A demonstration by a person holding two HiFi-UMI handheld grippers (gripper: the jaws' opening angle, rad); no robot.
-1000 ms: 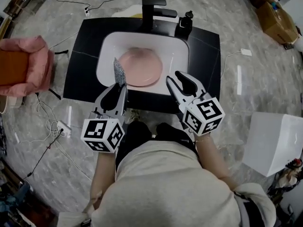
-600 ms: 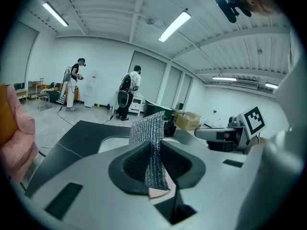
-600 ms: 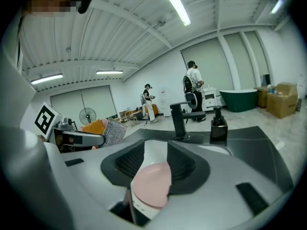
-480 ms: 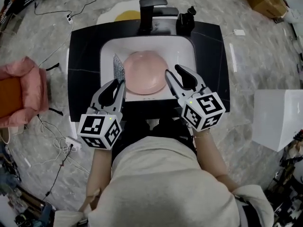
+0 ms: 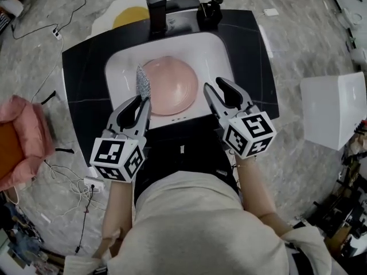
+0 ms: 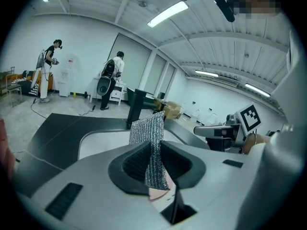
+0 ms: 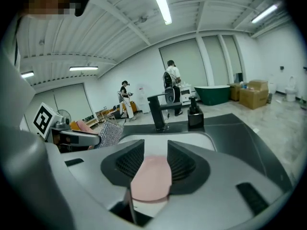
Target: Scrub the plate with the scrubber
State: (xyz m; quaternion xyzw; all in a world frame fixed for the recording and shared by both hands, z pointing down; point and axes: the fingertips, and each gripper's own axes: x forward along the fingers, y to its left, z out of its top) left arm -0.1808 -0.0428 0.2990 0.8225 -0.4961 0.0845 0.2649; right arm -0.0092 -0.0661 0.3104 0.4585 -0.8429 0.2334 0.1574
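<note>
A pink plate (image 5: pixel 169 85) lies in the white basin (image 5: pixel 215 53) of a black counter. My left gripper (image 5: pixel 143 102) is shut on a silver mesh scrubber (image 5: pixel 141 82), which stands upright over the plate's left rim. In the left gripper view the scrubber (image 6: pixel 149 138) is pinched between the jaws of that gripper (image 6: pixel 154 159), with a bit of the plate (image 6: pixel 156 193) below it. My right gripper (image 5: pixel 214 90) hangs open just right of the plate, holding nothing. In the right gripper view the plate (image 7: pixel 151 178) shows through the gap of that gripper (image 7: pixel 154 162).
A black faucet (image 5: pixel 163 2) and a soap dispenser (image 5: pixel 211 9) stand at the counter's back edge. A white box (image 5: pixel 335 110) sits on the floor to the right, and a pink chair (image 5: pixel 20 139) and cables to the left. People stand far off in the room (image 6: pixel 112 75).
Both grippers have moved forward and down toward the basin. The scrubber has gone from the basin's near edge to the plate's left rim. The right gripper's jaws stay open.
</note>
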